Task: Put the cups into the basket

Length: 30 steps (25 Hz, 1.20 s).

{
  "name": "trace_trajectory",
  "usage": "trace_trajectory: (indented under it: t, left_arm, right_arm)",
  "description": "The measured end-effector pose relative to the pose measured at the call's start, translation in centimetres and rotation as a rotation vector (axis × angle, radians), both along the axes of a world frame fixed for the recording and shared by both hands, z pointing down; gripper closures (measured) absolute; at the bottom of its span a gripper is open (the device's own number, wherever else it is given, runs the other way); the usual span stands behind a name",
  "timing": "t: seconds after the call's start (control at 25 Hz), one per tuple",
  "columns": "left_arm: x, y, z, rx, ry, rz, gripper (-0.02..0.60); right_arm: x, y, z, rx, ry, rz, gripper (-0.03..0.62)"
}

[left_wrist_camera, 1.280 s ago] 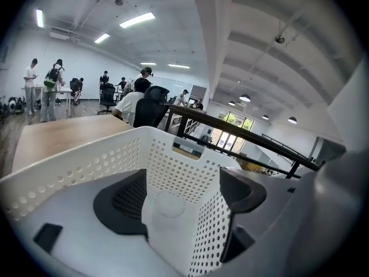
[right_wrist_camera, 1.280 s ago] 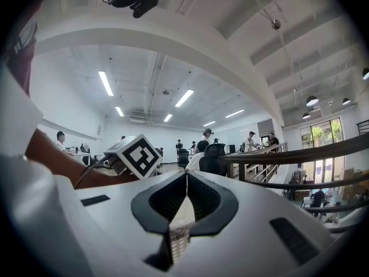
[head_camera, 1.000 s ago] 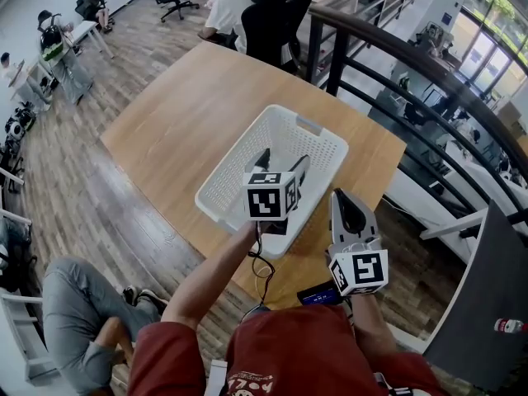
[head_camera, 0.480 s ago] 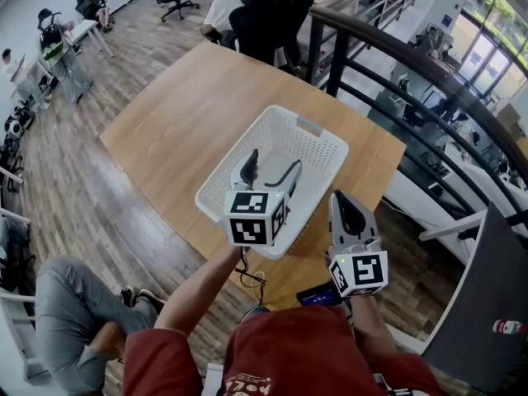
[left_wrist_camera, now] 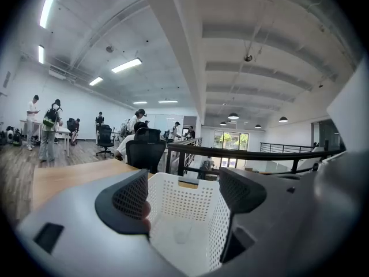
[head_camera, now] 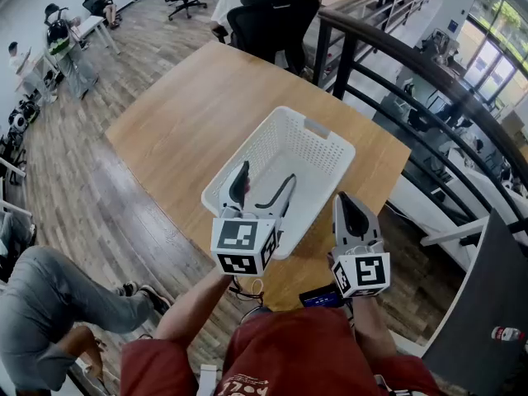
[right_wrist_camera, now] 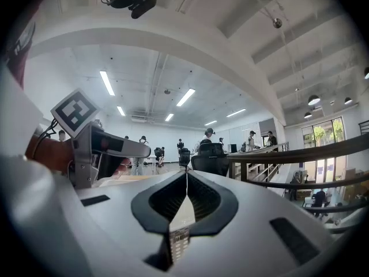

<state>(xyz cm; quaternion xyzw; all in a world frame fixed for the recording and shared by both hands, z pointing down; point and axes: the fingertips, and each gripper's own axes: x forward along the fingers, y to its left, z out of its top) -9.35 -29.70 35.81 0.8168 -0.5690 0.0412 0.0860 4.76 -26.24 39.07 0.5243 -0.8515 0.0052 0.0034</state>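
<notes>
Wooden tabletop [head_camera: 181, 122] is serving as the work surface, with the person standing at its near edge. Nearest, the right gripper [head_camera: 345, 213] is hanging just beside the basket's near right corner. Its jaws are pressed together on nothing, and I judge it parked clear of the work. The left gripper [head_camera: 264, 186] is hovering over the near end of the white perforated basket [head_camera: 326, 143], jaws spread wide and empty, placed, I judge, for dropping straight in. On the basket floor a translucent shape [left_wrist_camera: 180, 234] is showing faintly. It is possibly a cup, but I cannot confirm it. No other cup is showing on the table. Marker cubes are bearing square black-and-white codes only, and a small striped label [right_wrist_camera: 180, 235] at the right jaws is unreadable. Beyond, a black railing [head_camera: 429, 64] is bordering the table's far side.
</notes>
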Motion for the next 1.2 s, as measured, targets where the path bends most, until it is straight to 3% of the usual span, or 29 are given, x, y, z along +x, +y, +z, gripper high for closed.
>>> trace_trajectory:
  t: [0.12, 0.28, 0.56, 0.96, 1.2]
  left_arm:
    - [-0.8, 0.8, 0.0, 0.013, -0.009, -0.026, 0.191]
    - [-1.7, 1.4, -0.3, 0.037, -0.023, -0.067, 0.255]
    - [-2.7, 2.5, 0.4, 0.018, 0.007, -0.108, 0.264]
    - [-4.3, 4.3, -0.2, 0.073, -0.022, -0.167, 0.308]
    - [-4.9, 5.4, 0.1, 0.074, 0.008, -0.187, 0.328]
  right_arm:
    - [-0.4, 0.1, 0.2, -0.003, 0.0, -0.009, 0.582]
    - [-1.1, 0.1, -0.3, 0.007, 0.007, -0.027, 0.582]
    - [-2.1, 0.1, -0.5, 0.012, 0.011, -0.049, 0.582]
    - [-2.9, 0.5, -0.5, 0.016, 0.027, -0.075, 0.582]
    - [-3.6, 0.5, 0.0, 0.014, 0.03, -0.1, 0.582]
